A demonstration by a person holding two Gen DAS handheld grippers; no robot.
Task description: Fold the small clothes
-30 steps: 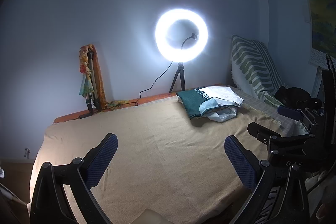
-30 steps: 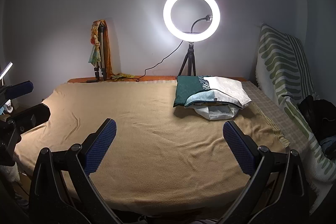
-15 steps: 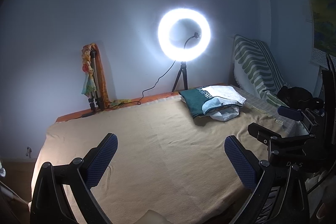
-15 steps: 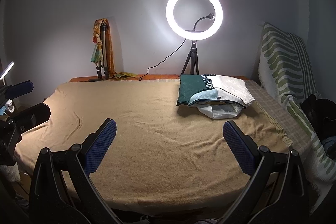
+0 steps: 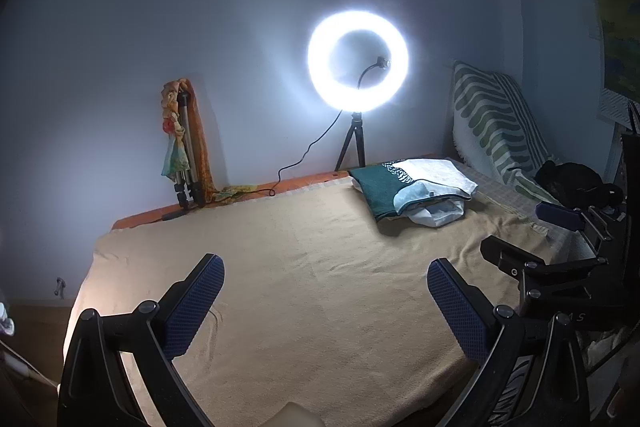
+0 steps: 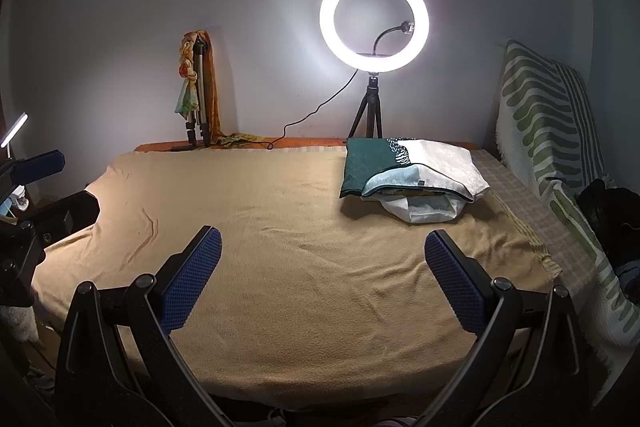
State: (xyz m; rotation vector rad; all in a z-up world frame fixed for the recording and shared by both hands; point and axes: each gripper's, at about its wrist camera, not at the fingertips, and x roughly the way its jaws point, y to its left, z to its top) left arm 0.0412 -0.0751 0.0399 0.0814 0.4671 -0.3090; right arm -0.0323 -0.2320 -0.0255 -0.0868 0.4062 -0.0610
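The room is dim. A ring light point(image 5: 357, 61) against the far wall is the main source; in the left wrist view it blooms into a hazy glare, in the right wrist view point(image 6: 374, 21) its edge stays crisp. The bed point(image 6: 304, 227) is evenly lit, and the clothes point(image 6: 412, 175) cast a soft shadow forward. Fisheye bending and black vignetting mark the corners.

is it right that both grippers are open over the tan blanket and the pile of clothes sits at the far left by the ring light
Not quite. The pile of clothes sits at the far right of the tan blanket, as the right wrist view shows. Both the left gripper and right gripper are open.
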